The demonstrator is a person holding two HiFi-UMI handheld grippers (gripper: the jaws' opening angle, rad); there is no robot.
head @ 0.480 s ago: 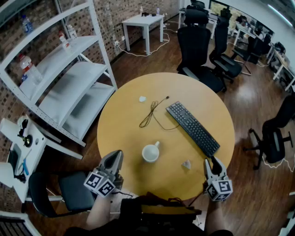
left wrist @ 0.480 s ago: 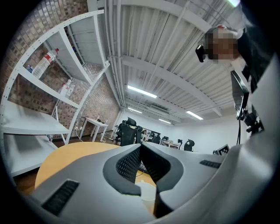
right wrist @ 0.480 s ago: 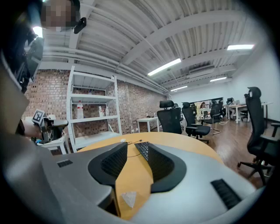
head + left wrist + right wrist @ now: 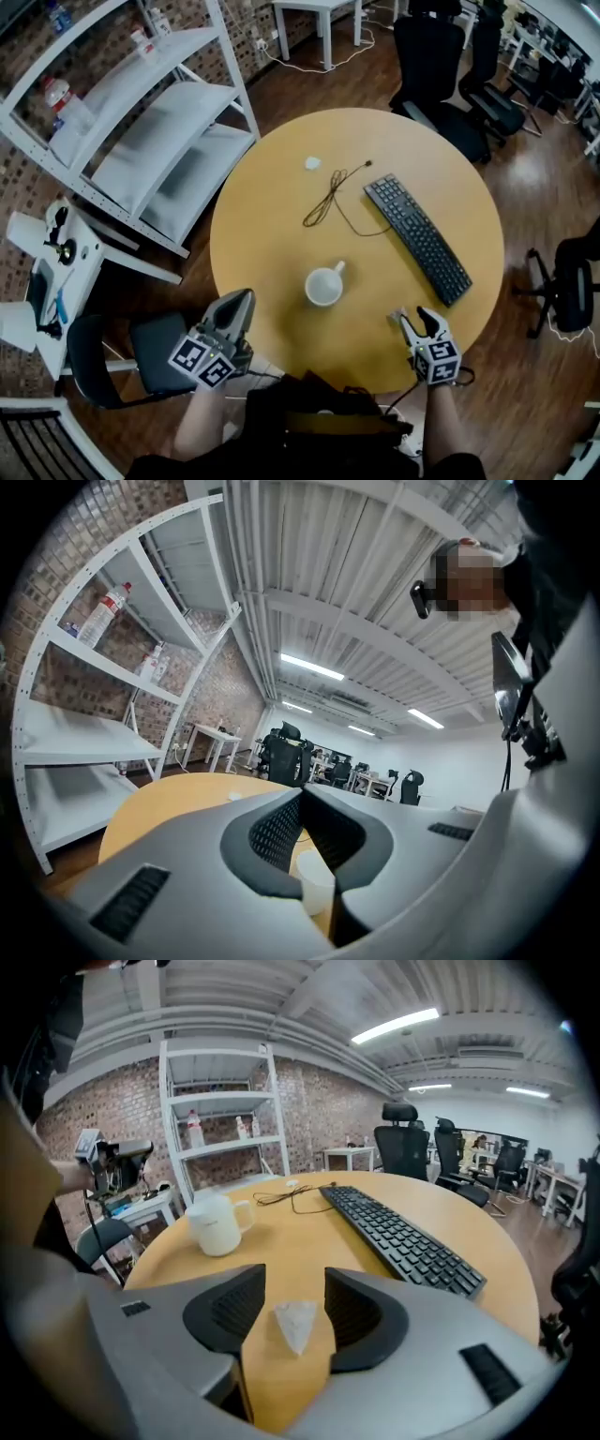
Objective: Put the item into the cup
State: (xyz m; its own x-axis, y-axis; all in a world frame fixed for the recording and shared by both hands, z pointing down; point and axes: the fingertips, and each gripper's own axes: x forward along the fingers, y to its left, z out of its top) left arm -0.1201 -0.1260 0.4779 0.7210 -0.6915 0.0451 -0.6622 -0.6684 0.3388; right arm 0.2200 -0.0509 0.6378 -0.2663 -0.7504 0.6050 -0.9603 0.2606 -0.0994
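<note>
One small white item (image 4: 296,1324), wedge-shaped, lies flat on the round wooden counter (image 4: 272,244) near its front right edge, between the jaws of the right tool (image 4: 294,1279). Jaws stand wide apart, with bare counter showing on each side of the item; neither pad touches it, nothing is gripped. Item's broad end faces away from the tool and its narrow tip points back toward the tool's body, so its long axis runs roughly along the jaws. White cup (image 4: 324,286) stands upright near the counter's centre, apart from the item and to its left, handle toward the far side. Black keyboard (image 4: 417,237) lies diagonally on the right half, beyond the item; a thin dark cable (image 4: 328,197) is looped past the cup. Left tool (image 4: 239,305) sits at the counter's front left edge, jaw tips pressed together on nothing; the cup shows beyond them in the left gripper view. Compared with half a second ago: the right tool was then short of the item, which lay clear ahead of its tips; it now straddles it. Cup, keyboard and cable lie as before.
</note>
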